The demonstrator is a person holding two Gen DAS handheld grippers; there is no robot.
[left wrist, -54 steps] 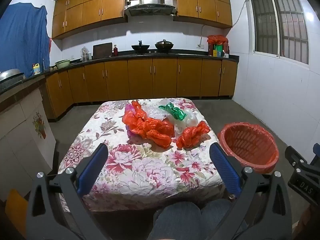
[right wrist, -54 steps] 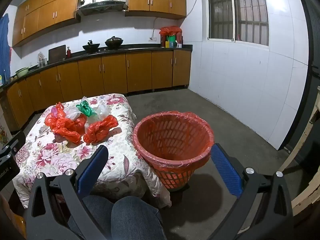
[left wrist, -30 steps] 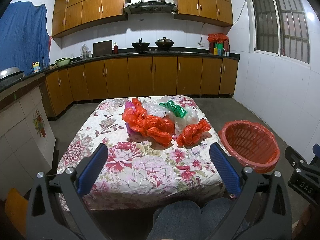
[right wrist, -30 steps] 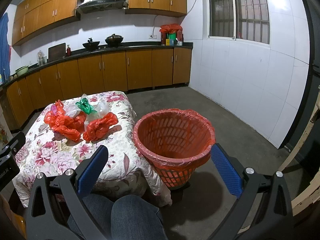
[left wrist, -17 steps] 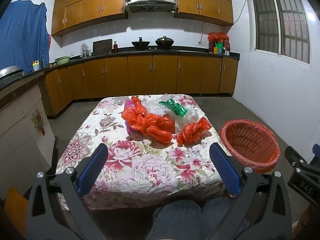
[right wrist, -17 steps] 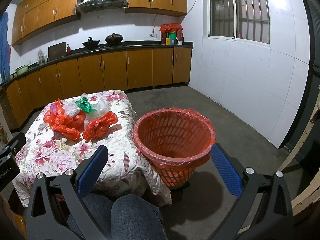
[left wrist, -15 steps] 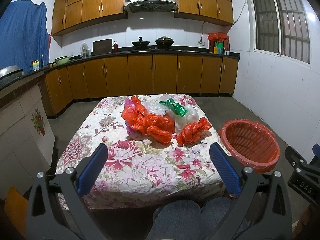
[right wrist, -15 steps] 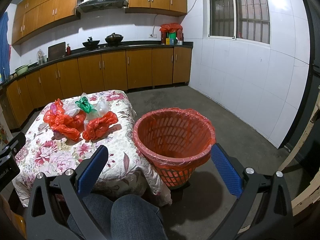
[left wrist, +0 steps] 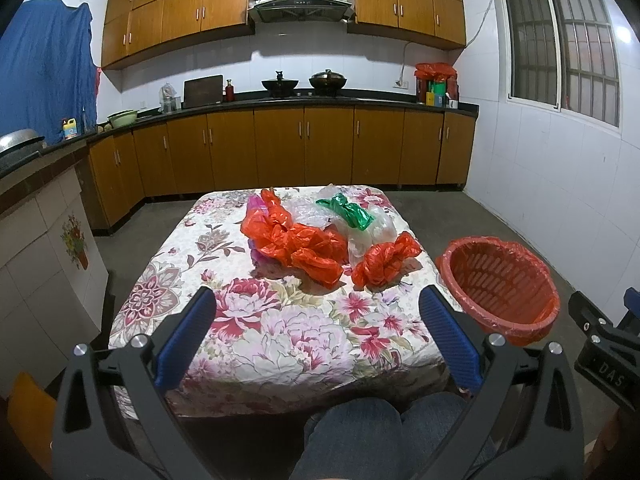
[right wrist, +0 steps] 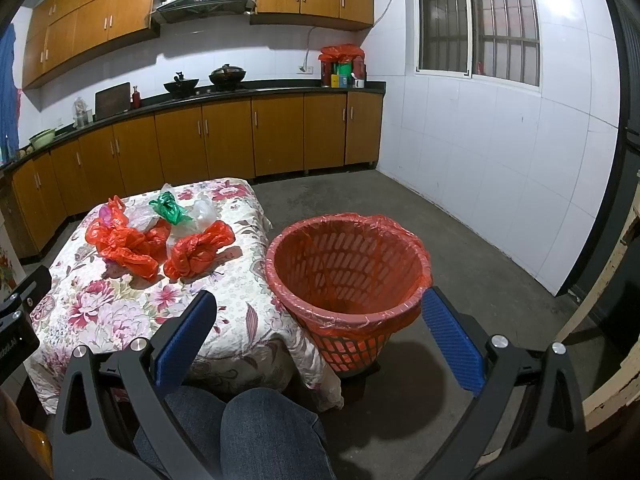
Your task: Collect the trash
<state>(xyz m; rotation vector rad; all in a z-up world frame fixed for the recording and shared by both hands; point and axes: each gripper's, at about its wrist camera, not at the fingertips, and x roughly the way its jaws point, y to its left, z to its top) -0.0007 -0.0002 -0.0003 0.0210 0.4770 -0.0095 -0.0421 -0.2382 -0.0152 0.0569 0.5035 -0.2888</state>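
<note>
Both grippers level over lap — left gripper (left wrist: 318, 320), right gripper (right wrist: 318, 322) — jaws wide, nothing held.

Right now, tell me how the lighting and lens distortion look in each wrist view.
Left wrist view: fisheye bends the countertop and cabinets, dark vignette in the corners, light glare on the window, plastic bags sharp. Right wrist view: same curvature on the wall tiles, the trash basket casts a shadow on the floor, both open hand-held grippers in focus.

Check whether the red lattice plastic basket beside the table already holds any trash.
Empty, as far as visible: the red lattice plastic basket shows only its red liner inside. The crumpled plastic bags all lie on the floral-clothed table.
</note>
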